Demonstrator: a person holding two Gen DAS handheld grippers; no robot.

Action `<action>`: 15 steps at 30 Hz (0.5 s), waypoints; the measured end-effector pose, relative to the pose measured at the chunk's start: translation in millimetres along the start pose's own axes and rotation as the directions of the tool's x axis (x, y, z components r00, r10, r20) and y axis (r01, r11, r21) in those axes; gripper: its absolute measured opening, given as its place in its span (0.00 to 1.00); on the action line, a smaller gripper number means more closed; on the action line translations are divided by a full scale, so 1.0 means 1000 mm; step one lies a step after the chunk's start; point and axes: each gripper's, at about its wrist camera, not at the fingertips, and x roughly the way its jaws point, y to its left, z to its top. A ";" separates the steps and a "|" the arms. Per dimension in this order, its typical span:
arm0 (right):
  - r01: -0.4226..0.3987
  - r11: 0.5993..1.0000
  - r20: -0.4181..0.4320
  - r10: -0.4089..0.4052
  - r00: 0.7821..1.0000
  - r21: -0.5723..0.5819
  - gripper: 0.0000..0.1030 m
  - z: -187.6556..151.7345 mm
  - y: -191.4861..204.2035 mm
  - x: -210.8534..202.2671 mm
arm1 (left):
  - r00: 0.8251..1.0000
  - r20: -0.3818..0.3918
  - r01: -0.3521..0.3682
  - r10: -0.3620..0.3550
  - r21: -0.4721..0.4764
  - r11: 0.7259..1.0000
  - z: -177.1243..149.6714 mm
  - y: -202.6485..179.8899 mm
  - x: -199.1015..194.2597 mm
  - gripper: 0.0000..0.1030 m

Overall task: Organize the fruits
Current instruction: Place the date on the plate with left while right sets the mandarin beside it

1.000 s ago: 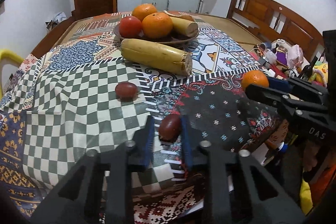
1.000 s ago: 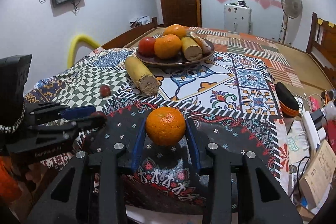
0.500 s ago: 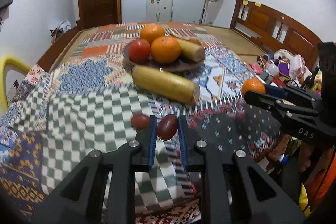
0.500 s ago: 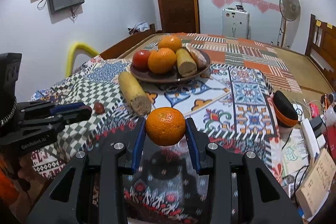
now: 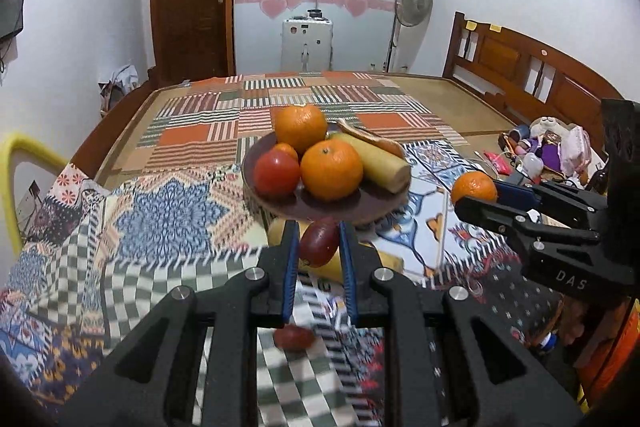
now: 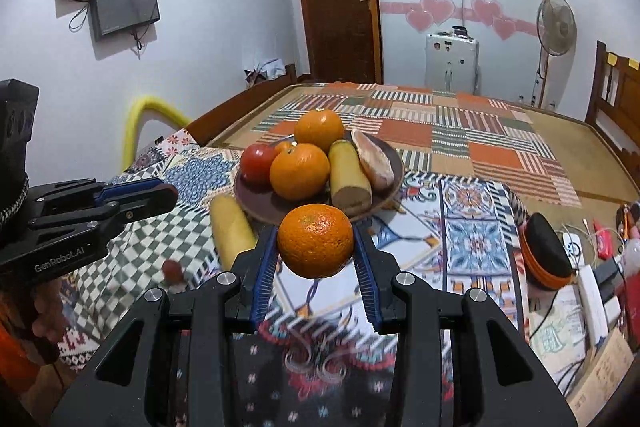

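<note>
My left gripper (image 5: 319, 247) is clamped narrow on a small dark red fruit (image 5: 319, 241), pads pressed to both of its sides, and the fruit hangs clear of the patchwork cloth (image 5: 168, 211), in front of the near rim of the brown plate (image 5: 320, 213). My right gripper (image 6: 315, 247) grips an orange (image 6: 315, 241) between its blue pads, also off the cloth and just short of the plate (image 6: 256, 203). On the plate I see two oranges, a red tomato (image 5: 276, 173), a cut yellow length of fruit (image 5: 376, 165) and a brownish piece beside it. A second yellow length (image 6: 232, 231) lies on the cloth touching or nearly touching the plate's near-left edge; I cannot tell which. Another small dark red fruit (image 6: 173, 269) rests on the checked patch, apart from the plate.
</note>
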 end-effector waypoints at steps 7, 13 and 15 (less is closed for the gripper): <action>0.002 1.000 -0.017 -0.003 1.000 -0.030 0.34 0.014 -0.001 0.026 | 1.000 -0.020 0.005 -0.005 0.006 1.000 0.016 0.006 0.027 0.19; -0.020 0.998 -0.064 0.016 0.998 -0.052 0.34 0.022 0.002 0.046 | 0.999 -0.046 -0.011 0.012 0.020 1.000 0.025 0.007 0.052 0.19; -0.018 0.997 -0.074 0.013 0.997 -0.070 0.34 0.025 0.006 0.051 | 0.998 -0.055 -0.017 0.018 0.020 1.000 0.027 0.007 0.059 0.19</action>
